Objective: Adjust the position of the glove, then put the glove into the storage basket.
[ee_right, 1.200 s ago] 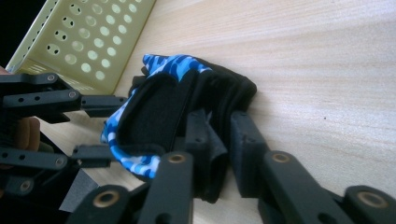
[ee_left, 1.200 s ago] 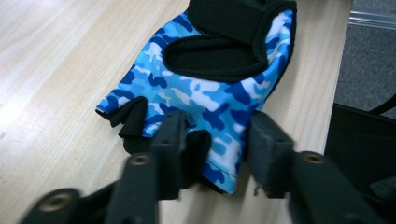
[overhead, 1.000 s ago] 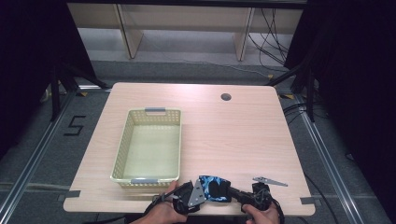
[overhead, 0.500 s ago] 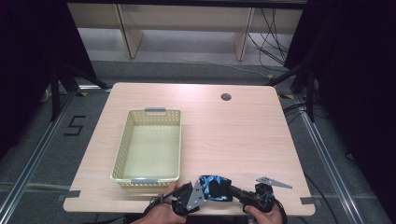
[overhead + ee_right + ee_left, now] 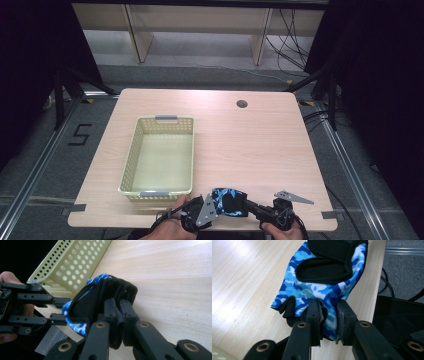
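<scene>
Near edge of worktop (image 5: 260,150): both grippers hold one blue camouflage glove (image 5: 229,201) between them, just right of the basket's near corner.
Step in hand: judged to be a two-sided grip on the glove, which appears bunched and raised slightly off the wood; whether it rests on the surface cannot be told.
Left gripper (image 5: 328,322): jaws clamped on the glove's blue finger end, with fabric pinched between the pads.
Right gripper (image 5: 119,315): jaws together on a fold of the glove's black cuff side.
Glove position: close to the worktop's near edge, between the two hands, outside the basket.
Next move: judged to call for carrying the glove left and forward over the basket rim, both grips kept until it hangs above the floor of the basket, then a release.
Caution: the thin fold in the right jaws could slip during the carry.
Container: yellow perforated basket (image 5: 131,165) stands on the left half of the worktop, long side running away from the person.
Container contents: nothing visible inside.
</scene>
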`<state>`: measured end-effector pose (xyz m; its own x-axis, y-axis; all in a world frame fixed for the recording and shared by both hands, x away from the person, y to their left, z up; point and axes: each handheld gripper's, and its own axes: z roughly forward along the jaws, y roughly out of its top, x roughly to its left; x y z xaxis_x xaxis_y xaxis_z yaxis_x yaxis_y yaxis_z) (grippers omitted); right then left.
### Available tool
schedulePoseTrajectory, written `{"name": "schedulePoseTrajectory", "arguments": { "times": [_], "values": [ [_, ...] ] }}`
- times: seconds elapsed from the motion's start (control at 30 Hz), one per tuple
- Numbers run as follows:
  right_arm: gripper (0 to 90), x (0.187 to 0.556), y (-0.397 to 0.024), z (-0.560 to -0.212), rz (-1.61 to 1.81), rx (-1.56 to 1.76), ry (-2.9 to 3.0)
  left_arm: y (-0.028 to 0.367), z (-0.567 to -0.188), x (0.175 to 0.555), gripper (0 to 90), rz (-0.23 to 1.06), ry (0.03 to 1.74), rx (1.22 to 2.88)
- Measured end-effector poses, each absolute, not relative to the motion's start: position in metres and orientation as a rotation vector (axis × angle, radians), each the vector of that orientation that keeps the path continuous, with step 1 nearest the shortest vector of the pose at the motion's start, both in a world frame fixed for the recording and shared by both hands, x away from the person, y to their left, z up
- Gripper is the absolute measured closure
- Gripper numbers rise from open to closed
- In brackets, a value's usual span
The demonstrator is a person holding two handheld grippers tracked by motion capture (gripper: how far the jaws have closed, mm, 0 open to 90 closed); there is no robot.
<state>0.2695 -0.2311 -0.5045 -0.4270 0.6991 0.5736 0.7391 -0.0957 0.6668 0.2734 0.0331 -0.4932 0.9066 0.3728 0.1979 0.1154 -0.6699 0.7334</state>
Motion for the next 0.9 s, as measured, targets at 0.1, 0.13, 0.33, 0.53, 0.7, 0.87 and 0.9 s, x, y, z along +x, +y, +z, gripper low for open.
{"name": "schedulePoseTrajectory", "arguments": {
  "times": [0.1,0.13,0.33,0.53,0.7,0.87,0.9],
  "values": [
    [86.2,0.268,-0.230,-0.501,-1.603,-1.646,-2.085,0.035,-0.490,0.272,74.2,0.432,0.349,2.280],
    [86.2,0.268,-0.229,-0.496,-1.603,-1.631,-2.090,0.037,-0.487,0.272,74.1,0.430,0.361,2.278],
    [86.2,0.269,-0.226,-0.485,-1.593,-1.591,-2.133,0.039,-0.478,0.271,74.1,0.434,0.358,2.268],
    [86.2,0.271,-0.225,-0.468,-1.612,-1.556,-2.188,0.046,-0.457,0.267,74.1,0.441,0.359,2.240],
    [86.2,0.274,-0.214,-0.443,-1.635,-1.512,-2.228,0.056,-0.437,0.269,74.0,0.477,0.353,2.243],
    [86.2,0.283,-0.202,-0.424,-1.648,-1.450,-2.246,0.071,-0.420,0.273,74.0,0.481,0.386,2.229],
    [86.2,0.283,-0.202,-0.424,-1.648,-1.450,-2.246,0.071,-0.420,0.273,74.0,0.481,0.386,2.229]
  ]
}}
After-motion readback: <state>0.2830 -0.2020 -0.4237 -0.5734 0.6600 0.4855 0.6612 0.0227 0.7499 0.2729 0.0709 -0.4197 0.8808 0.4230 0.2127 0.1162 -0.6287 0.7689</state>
